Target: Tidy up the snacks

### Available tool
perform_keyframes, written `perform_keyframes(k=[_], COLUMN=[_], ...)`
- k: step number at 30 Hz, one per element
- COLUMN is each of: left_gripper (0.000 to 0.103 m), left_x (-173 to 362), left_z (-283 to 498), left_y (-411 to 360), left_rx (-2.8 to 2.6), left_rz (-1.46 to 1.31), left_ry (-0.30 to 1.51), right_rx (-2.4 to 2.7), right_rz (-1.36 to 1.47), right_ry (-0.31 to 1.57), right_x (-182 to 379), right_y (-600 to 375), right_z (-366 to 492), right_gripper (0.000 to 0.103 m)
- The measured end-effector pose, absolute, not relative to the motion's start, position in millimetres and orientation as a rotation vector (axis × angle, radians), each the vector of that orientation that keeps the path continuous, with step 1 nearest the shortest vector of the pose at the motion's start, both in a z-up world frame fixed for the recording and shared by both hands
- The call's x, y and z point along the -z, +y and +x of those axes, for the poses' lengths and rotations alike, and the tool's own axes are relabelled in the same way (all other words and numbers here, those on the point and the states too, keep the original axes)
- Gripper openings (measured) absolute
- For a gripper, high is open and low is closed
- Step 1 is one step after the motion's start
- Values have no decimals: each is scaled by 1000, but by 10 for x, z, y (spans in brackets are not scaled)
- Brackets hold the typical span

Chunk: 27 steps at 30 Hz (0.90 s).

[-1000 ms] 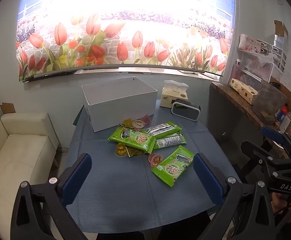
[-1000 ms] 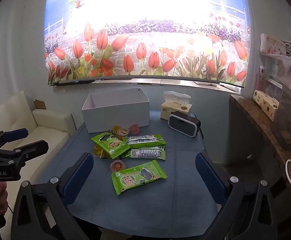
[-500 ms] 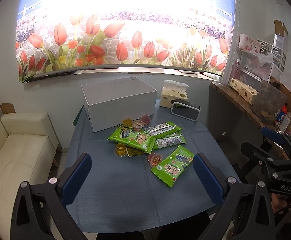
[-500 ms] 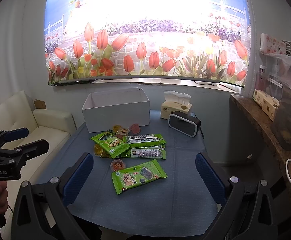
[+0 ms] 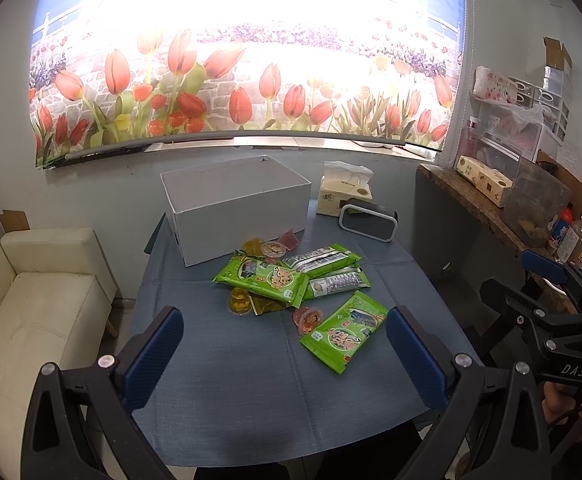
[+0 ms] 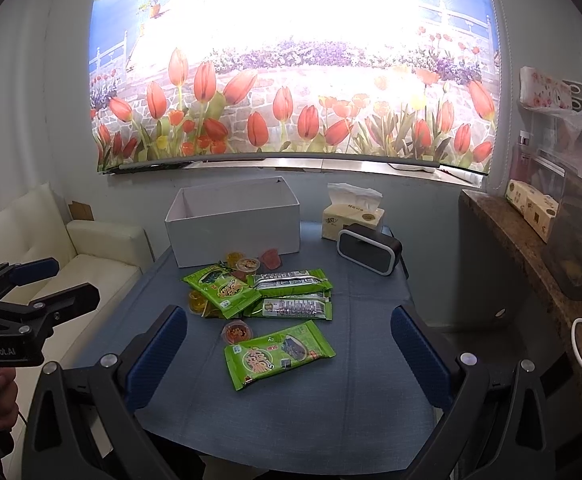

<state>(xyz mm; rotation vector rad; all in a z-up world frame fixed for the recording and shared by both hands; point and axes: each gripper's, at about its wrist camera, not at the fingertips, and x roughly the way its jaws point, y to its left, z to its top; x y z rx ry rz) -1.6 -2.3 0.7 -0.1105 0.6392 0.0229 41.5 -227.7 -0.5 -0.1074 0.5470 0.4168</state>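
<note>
Right wrist alone shows white box interior.

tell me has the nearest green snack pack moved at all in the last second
No. In the right wrist view the nearest green snack pack lies in the same spot beside the small red jelly cup, same angle, before the white box.

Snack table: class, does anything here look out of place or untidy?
Yes. Green snack packets and jelly cups lie scattered and overlapping on the blue cloth, outside the open white box.
</note>
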Motion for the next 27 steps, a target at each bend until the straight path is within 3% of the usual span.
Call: perform_keyframes(k=[27], left_gripper=[103], left_x=[-28], left_z=[-29], left_y=[12], left_rx=[-24], left_rz=[-120], left_ry=[629], right_rx=[-416], right_rz=[-94], right_ry=[545], right_x=[-50], right_y=[-2317], right_z=[434], right_gripper=[103])
